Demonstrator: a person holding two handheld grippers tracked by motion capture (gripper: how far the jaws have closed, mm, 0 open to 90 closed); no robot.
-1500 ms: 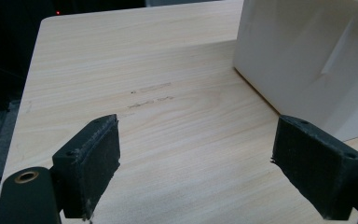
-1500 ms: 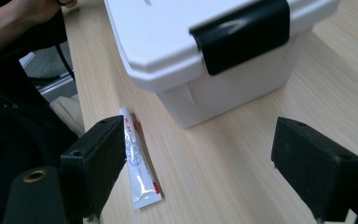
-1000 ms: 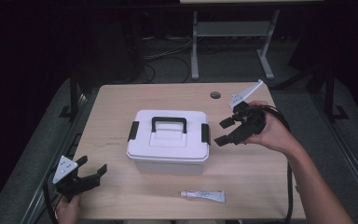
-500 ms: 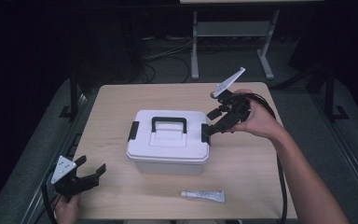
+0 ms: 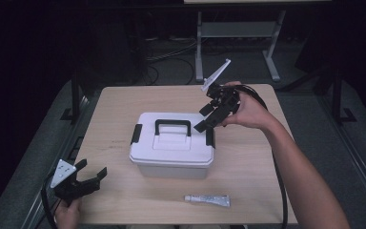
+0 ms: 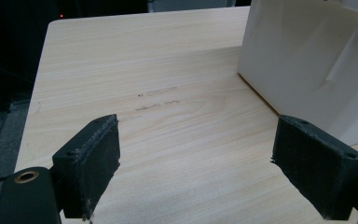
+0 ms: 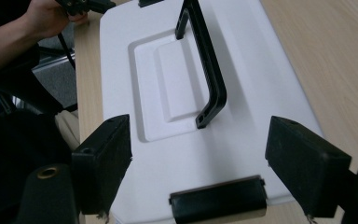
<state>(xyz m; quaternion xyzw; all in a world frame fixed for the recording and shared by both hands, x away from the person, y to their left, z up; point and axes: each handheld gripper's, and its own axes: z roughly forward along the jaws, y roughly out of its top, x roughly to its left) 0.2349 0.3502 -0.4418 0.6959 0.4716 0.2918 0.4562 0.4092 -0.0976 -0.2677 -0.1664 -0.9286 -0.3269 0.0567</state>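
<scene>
A white storage box (image 5: 171,148) with a black carry handle (image 5: 172,125) stands in the middle of the wooden table (image 5: 119,105). My right gripper (image 5: 203,119) hovers open just above the box's right end, tilted down at it. In the right gripper view its jaws (image 7: 200,168) straddle the black right latch (image 7: 218,201), with the handle (image 7: 209,70) beyond on the lid. My left gripper (image 5: 91,168) rests open at the table's front left corner. It points at the box's side wall (image 6: 317,65), and only bare wood lies between its pads (image 6: 91,163).
A small white tube (image 5: 208,200) lies near the front edge, in front of the box. A second black latch (image 5: 136,134) sits on the box's left end. Cables trail from both grippers off the table. Dark floor and a metal stand (image 5: 236,33) lie beyond the far edge.
My right gripper has swung left from beside the box to above its right end and tilted down over the latch. The left gripper has barely shifted.
</scene>
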